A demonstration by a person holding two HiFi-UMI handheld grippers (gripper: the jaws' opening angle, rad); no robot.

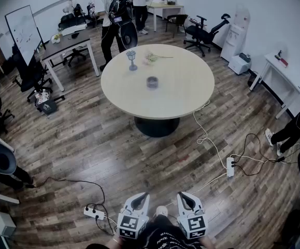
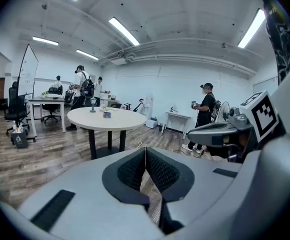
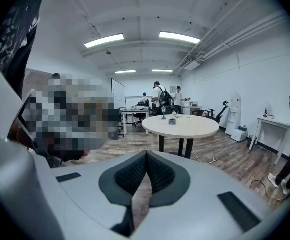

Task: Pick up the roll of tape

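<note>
The left gripper and right gripper sit at six o'clock in the head view, against the bottom edge, and the person holding them is almost wholly cut off. Each gripper's own view shows its jaws pressed together with nothing between them. The roll of tape lies near the middle of a round table, at twelve o'clock from both grippers and well apart from them. It is small and blurred, a grey speck in the gripper views. At eleven o'clock from it stands a stemmed object, too small to identify.
</note>
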